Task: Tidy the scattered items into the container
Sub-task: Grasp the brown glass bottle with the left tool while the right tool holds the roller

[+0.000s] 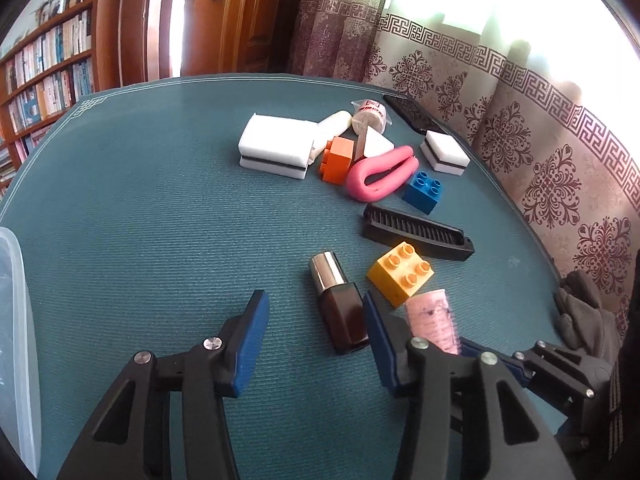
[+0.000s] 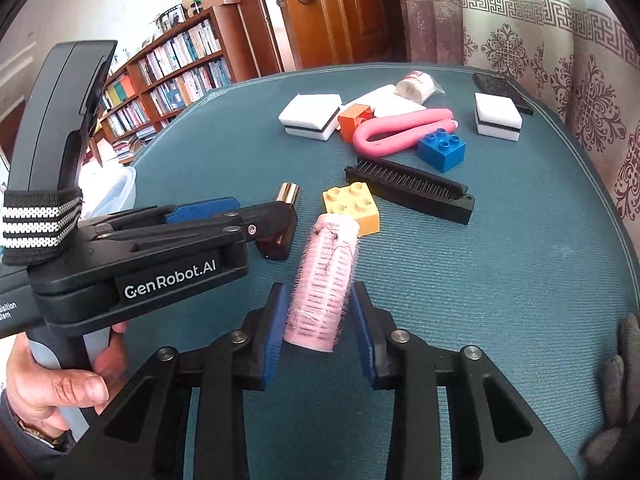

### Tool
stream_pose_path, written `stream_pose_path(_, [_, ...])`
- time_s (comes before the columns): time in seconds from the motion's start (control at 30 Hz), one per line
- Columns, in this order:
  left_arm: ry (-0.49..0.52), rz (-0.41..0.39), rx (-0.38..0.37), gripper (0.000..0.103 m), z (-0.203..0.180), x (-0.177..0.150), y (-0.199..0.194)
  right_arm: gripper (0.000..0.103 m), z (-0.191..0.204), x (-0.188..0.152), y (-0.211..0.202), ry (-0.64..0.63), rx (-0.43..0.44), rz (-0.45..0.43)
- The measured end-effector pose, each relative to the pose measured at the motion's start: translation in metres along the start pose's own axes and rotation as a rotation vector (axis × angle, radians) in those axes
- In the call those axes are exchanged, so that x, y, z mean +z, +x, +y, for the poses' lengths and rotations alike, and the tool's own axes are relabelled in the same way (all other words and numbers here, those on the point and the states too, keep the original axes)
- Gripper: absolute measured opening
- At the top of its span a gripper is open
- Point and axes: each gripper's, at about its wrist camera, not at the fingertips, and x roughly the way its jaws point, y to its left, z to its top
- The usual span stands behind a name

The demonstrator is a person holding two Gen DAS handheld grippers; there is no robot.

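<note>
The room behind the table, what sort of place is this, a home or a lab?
Most likely a home study or living room: a wooden bookshelf packed with books, a panelled wooden door with a brass knob, and patterned curtains over a bright window.

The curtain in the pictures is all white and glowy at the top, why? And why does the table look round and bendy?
Left wrist view: daylight behind the curtain washes its upper part out to plain white. Right wrist view: milder glare, so the pattern stays readable. Both views: the fisheye lens bows the table edge and darkens the picture corners.
</note>
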Motion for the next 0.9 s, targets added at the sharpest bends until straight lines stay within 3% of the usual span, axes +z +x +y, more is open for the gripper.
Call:
stream_pose_path(0.2, [0.018,0.051,-0.003,0.053,-0.010,0.000,0.013,0.035,-0.003,-0.002,-0.003,-0.005,-0.030,-0.002])
stream_pose_path(0.37, [0.045,0.035,0.032,0.052,-0.013,0.000,0.018,0.035,-0.004,-0.002,-0.001,-0.004,-0.032,0.002])
stream_pose_path(0.47, [0.055,0.018,0.047,0.039,-0.011,-0.001,0.017,0.035,-0.004,-0.002,0.000,0.005,-0.025,0.006])
stream_pose_path(0.53, [0.044,0.011,0.042,0.023,-0.006,-0.002,0.016,0.035,-0.005,-0.002,0.001,0.012,-0.019,0.008])
stream_pose_path(0.63, [0.014,0.011,0.006,0.023,0.003,-0.003,0.012,0.035,-0.005,-0.003,0.002,0.019,-0.015,0.010])
stream_pose_path(0.9, [0.025,0.003,0.003,0.022,0.016,-0.012,-0.012,0.032,-0.004,-0.004,0.003,0.040,0.003,0.016])
